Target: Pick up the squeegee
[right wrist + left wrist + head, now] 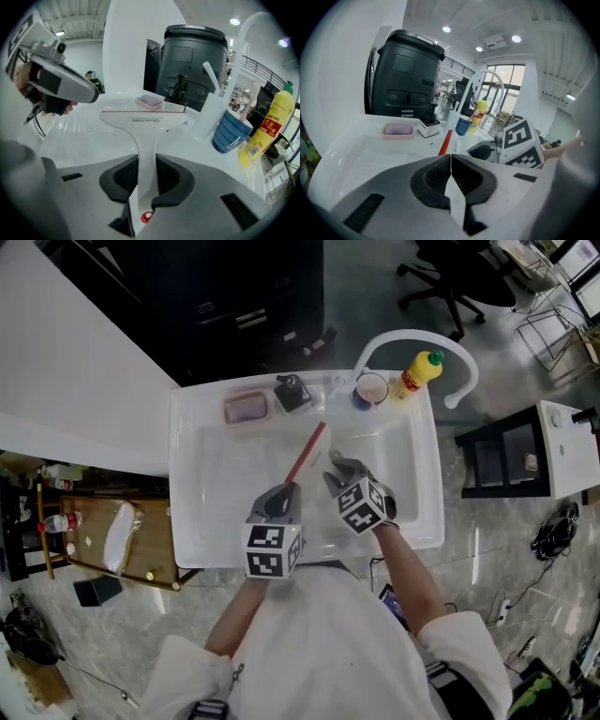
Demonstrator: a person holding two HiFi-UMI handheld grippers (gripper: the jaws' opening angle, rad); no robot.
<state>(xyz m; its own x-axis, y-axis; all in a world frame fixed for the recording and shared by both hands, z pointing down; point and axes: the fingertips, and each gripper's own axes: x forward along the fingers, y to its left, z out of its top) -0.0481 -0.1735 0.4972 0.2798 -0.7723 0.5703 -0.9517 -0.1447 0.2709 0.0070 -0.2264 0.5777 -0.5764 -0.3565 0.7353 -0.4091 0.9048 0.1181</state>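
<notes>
The squeegee is white with a red-edged blade. Its slim handle runs between the pads of my right gripper, which is shut on it. The blade stands out ahead of the jaws, over the white sink. In the head view the right gripper is at the sink's middle and the left gripper is just to its left. The left gripper has its pads pressed together with nothing between them. From the left gripper view I see the red blade and the right gripper beside it.
Along the sink's far rim stand a pink soap dish, a small black device, a blue cup and a yellow bottle. A white curved faucet arches over the right corner. A dark cabinet is behind.
</notes>
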